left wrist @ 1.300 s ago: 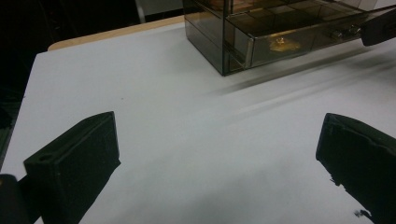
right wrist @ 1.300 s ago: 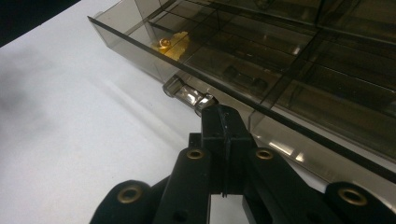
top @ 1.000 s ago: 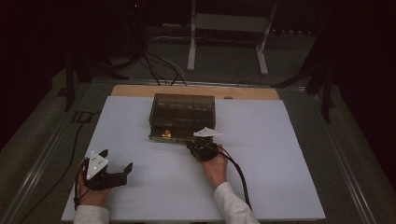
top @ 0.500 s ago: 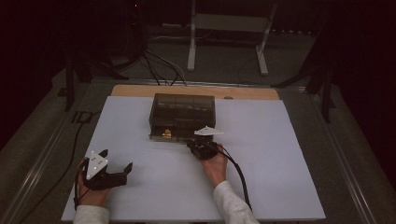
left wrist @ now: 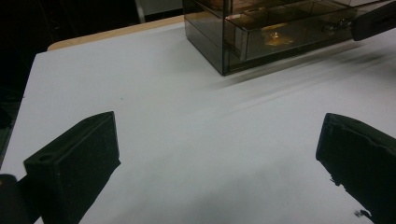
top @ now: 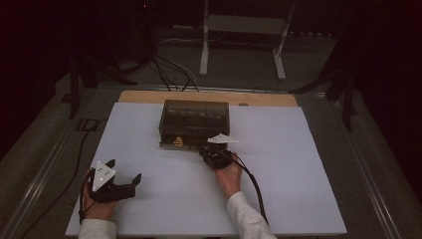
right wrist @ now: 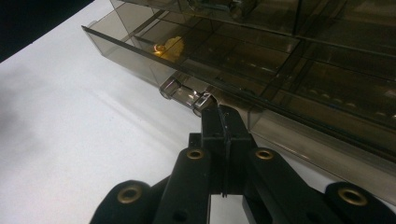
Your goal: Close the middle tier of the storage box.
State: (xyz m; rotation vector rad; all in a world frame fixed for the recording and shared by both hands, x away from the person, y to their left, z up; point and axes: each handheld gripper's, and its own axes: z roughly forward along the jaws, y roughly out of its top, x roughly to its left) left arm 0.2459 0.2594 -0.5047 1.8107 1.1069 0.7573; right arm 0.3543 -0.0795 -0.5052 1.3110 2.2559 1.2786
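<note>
My right gripper (right wrist: pixel 223 112) is pinched fully together, its tips touching the clear handle (right wrist: pixel 186 94) of the smoky box's (top: pixel 194 122) bottom drawer (right wrist: pixel 140 46), just ahead of them. If the tips skid off that rounded handle (it looks slick), the light box may shift instead. My left gripper (left wrist: pixel 219 154) rests wide, well apart.

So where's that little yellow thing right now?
The yellow thing lies inside the smoky clear drawer box, in its slightly pulled-out bottom drawer toward the left end. In the high view it is just left of the right gripper.
</note>
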